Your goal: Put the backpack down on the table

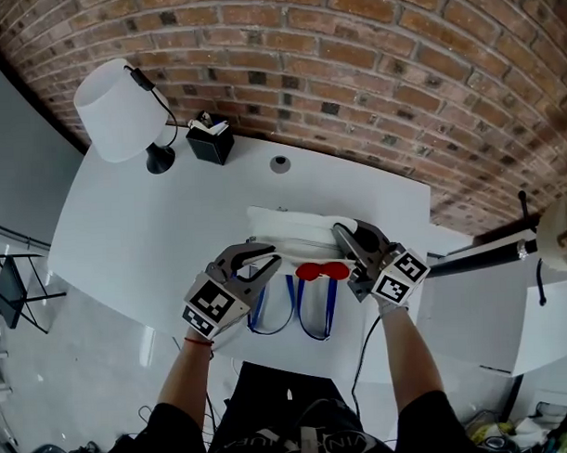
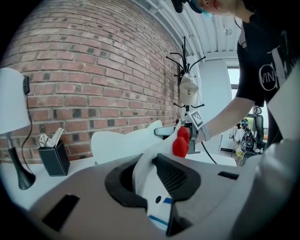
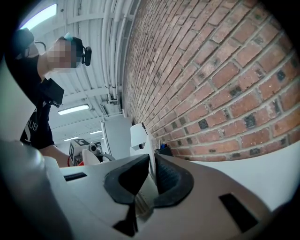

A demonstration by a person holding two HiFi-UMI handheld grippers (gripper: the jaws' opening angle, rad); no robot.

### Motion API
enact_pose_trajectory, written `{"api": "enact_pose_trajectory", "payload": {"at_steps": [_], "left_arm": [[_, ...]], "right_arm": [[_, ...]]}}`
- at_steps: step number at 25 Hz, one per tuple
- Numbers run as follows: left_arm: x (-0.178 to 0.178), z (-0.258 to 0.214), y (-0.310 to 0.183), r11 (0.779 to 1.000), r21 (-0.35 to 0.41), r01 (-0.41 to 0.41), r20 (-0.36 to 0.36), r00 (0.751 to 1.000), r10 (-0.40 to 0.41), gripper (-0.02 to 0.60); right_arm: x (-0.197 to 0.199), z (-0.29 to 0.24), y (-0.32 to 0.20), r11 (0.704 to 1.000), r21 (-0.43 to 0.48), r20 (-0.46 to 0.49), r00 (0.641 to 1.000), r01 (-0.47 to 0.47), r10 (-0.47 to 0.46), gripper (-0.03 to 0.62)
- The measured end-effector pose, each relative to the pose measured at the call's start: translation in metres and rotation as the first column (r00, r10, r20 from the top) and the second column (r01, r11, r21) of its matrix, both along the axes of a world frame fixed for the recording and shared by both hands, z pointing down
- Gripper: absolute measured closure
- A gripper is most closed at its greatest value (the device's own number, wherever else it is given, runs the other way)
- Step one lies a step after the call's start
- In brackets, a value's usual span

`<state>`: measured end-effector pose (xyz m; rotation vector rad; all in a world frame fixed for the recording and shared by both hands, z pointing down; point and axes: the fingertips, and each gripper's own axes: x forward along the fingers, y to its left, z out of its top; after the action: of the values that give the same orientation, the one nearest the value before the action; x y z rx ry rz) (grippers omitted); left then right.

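Holding the white backpack (image 1: 293, 228) with both tongs; it lies on the white table (image 1: 154, 235), at the table's near edge, centre.

Status:
- Left gripper (image 1: 269, 264): jaws clamped on the pack's white fabric at its left end. Its own view shows fabric with a blue stripe pinched between the pads.
- Right gripper (image 1: 343, 234): jaws nearly together, with a thin fold of white fabric pinched between them at the pack's right end.
- Body looks flat on the table top. Blue straps (image 1: 310, 313) run toward the table's near edge and seem to drape over it. Red handle (image 1: 320, 271) sits between the two grippers.
- My read: placement is essentially done. Left to do: open both jaws and back off. Can't tell whether full weight rests on the table or the tongs take some.

Also on the table: white lamp (image 1: 122, 110) at the far left corner, black desk organiser (image 1: 211, 138) on the far edge.

Writing:
- No brand or label readable on the backpack.
- Square coded markers on both gripper cubes, no text.
- Person's black shirt has white print starting "VIN"; the rest is cut off.
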<state>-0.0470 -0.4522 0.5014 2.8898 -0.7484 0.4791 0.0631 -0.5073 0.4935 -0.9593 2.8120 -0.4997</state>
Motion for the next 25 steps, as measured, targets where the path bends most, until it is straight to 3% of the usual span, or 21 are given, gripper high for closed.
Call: {"api": "enact_pose_trajectory", "payload": {"at_steps": [15,25], "left_arm": [[0.008,0.002,0.013,0.997,-0.035,-0.062,0.021,0.998,0.063,0.511],[-0.002,0.000,0.011,0.999,-0.036,0.028,0.017,0.999,-0.027,0.479]], "right_arm": [[0.007,0.003,0.006,1.000,-0.012,-0.122,0.992,-0.021,0.020,0.546],[0.017,-0.005,0.006,1.000,-0.003,-0.134,0.991,-0.028,0.027,0.508]]}}
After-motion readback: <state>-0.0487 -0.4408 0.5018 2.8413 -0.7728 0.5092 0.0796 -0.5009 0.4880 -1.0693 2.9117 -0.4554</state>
